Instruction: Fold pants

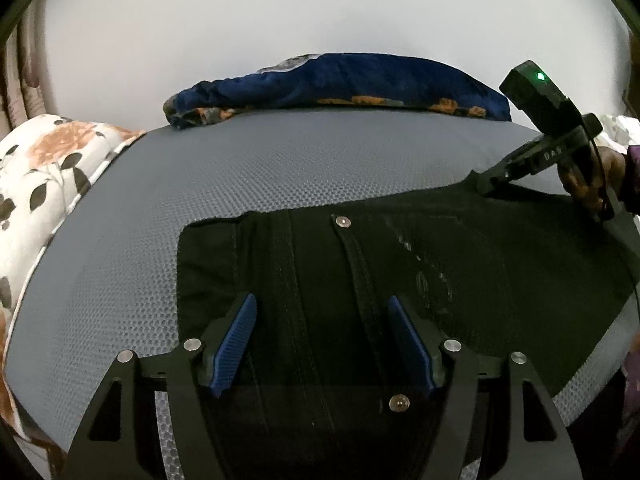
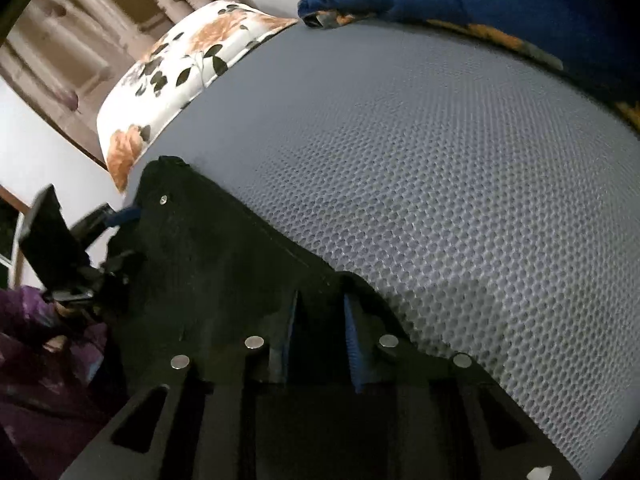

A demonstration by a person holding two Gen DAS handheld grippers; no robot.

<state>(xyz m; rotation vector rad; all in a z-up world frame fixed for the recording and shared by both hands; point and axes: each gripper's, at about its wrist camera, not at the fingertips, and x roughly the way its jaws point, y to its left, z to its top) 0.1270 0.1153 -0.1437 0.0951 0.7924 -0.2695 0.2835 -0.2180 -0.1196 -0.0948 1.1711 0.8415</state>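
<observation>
Pants [image 1: 400, 280], black, lie flat on the grey mesh mat [image 1: 160, 208] over the bed. The left gripper [image 1: 322, 316] hangs over the fly with fingers wide apart, empty. The right gripper [image 2: 320, 312] has its fingers nearly closed on the waistband edge. Likely the first fold; the left needs its own grip.

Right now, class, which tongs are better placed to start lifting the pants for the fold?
Right tongs: nearly closed on the black pants' edge. Left tongs stand wide open over the fabric.
</observation>
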